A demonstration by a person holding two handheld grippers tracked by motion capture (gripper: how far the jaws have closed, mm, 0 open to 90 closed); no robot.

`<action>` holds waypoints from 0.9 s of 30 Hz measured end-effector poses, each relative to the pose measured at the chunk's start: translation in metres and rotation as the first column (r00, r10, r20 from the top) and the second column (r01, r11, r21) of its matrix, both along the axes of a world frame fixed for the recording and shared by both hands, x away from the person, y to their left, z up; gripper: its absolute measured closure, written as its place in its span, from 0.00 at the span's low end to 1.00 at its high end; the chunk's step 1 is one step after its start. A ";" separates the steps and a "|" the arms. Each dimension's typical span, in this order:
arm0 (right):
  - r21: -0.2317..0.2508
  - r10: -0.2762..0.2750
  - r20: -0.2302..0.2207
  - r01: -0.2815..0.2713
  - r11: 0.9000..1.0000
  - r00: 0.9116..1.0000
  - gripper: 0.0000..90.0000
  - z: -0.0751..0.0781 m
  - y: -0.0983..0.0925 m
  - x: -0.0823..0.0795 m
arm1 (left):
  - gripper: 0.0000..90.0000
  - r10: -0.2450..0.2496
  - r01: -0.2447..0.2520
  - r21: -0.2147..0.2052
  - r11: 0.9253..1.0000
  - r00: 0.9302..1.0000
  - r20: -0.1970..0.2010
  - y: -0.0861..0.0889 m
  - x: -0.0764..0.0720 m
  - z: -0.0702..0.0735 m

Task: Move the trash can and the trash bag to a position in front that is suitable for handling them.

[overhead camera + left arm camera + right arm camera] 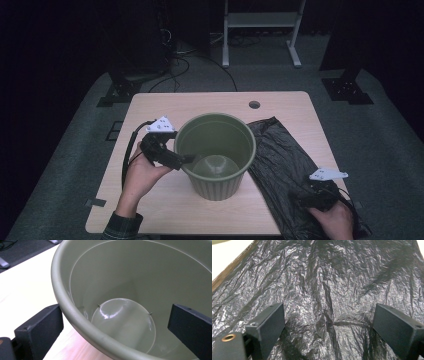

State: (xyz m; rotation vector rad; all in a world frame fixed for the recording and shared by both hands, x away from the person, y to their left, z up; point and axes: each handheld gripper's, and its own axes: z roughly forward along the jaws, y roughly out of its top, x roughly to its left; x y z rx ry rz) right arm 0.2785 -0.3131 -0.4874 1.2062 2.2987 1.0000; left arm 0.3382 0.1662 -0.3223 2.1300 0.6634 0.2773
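The left gripper (pixel 186 159) straddles the near-left rim of the smooth, round olive-green plastic bin (pixel 216 155) mid-table, jaws apart, one inside, one outside. The right gripper (pixel 329 325) hangs spread wide over the crinkled, glossy black plastic bag (pixel 337 277) lying flat just right of the bin, on the pale wooden table (pixel 150 107).

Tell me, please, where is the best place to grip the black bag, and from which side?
Probably a raised crease near the bag's near edge, coming from above. It lies flat and crumpled on the table right of the bin, so only its wrinkles offer something to pinch. The right gripper already hangs over it, jaws open, with a ridge running between them. A sideways approach would likely just push the thin film.
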 end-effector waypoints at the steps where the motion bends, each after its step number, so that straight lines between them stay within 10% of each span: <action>1: 0.000 0.000 0.000 0.000 1.000 1.000 0.11 0.000 0.000 0.000 | 0.00 -0.005 0.005 0.002 1.000 1.000 0.000 -0.002 -0.001 0.000; 11: 0.001 0.000 -0.002 0.000 1.000 1.000 0.11 0.000 0.000 0.000 | 0.00 -0.019 0.019 -0.001 1.000 1.000 0.008 -0.008 -0.007 0.001; 27: 0.001 0.002 -0.002 -0.002 1.000 1.000 0.11 0.000 0.000 0.000 | 0.00 0.053 -0.050 -0.035 0.998 0.996 0.070 0.037 -0.031 0.018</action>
